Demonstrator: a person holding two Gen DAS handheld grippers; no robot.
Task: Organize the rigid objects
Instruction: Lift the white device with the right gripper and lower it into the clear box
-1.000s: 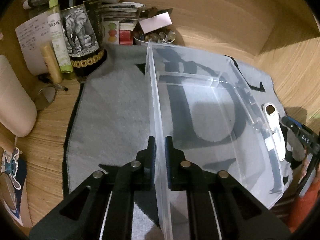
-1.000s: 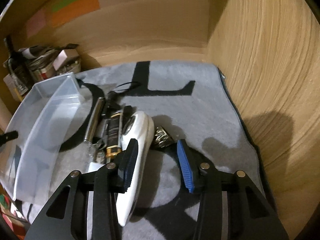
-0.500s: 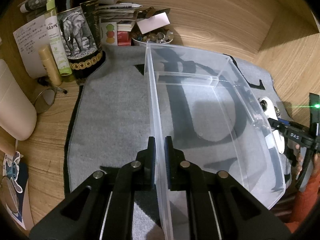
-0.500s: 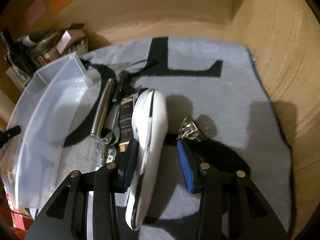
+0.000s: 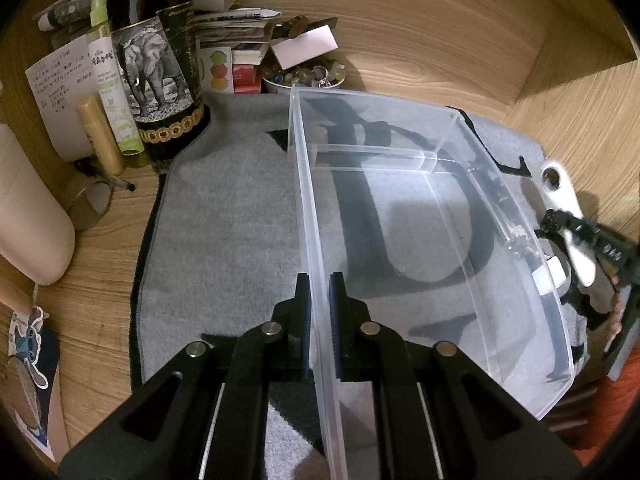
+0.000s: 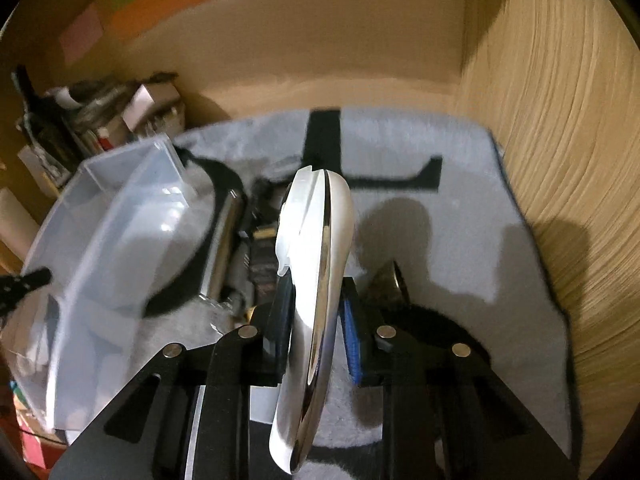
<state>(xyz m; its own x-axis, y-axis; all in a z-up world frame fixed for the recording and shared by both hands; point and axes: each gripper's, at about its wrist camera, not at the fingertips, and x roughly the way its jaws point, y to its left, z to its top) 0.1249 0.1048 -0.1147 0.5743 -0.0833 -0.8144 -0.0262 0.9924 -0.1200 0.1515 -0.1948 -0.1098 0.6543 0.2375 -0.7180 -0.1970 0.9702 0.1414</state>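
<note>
A clear plastic bin [image 5: 400,216] stands on the grey mat [image 5: 224,240]; it also shows in the right wrist view [image 6: 104,240]. My left gripper [image 5: 319,300] is shut on the bin's near left wall. My right gripper [image 6: 316,320] is shut on a long white device with a chrome edge [image 6: 316,264] and holds it above the mat, right of the bin. In the left wrist view the white device [image 5: 560,200] and right gripper [image 5: 580,232] sit just outside the bin's right wall. A silver cylinder [image 6: 222,248] and dark small items [image 6: 260,256] lie on the mat beside the bin.
A dark elephant-label bottle [image 5: 160,72], green tube [image 5: 114,92], papers and a bowl of small items [image 5: 304,78] crowd the back left. A crumpled foil piece [image 6: 386,284] lies on the mat by my right gripper. Wooden walls [image 6: 560,160] close in the back and right.
My right gripper closed on the white device and lifted it off the mat, turning it on edge. The left gripper kept its hold on the bin wall.
</note>
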